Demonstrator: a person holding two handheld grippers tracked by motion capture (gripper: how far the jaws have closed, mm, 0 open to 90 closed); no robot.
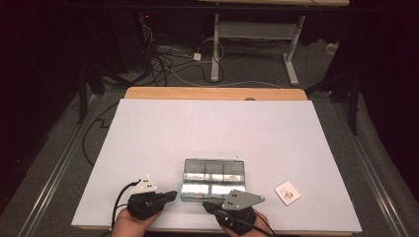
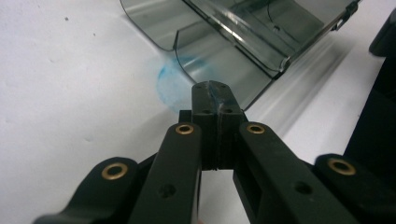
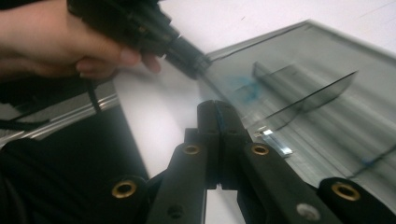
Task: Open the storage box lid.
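A clear plastic compartment box (image 1: pixel 213 177) lies on the white table (image 1: pixel 207 128) near the front edge, with dividers inside. My left gripper (image 1: pixel 173 194) rests at the box's left front corner, pointing right, jaws shut and empty. In the left gripper view the shut tips (image 2: pixel 215 91) sit just short of the box's curved clear wall (image 2: pixel 219 51). My right gripper (image 1: pixel 205 204) lies at the box's front edge, pointing left, also shut on nothing. In the blurred right gripper view its tips (image 3: pixel 217 109) are beside the box (image 3: pixel 317 93), with the left gripper (image 3: pixel 182 49) and its hand (image 3: pixel 56 42) ahead.
A small white square item (image 1: pixel 287 192) lies on the table to the right of the box. A blue smudge (image 2: pixel 170 81) marks the table by the box's corner. The table's front edge is right under both hands. Desk legs and cables stand on the floor beyond.
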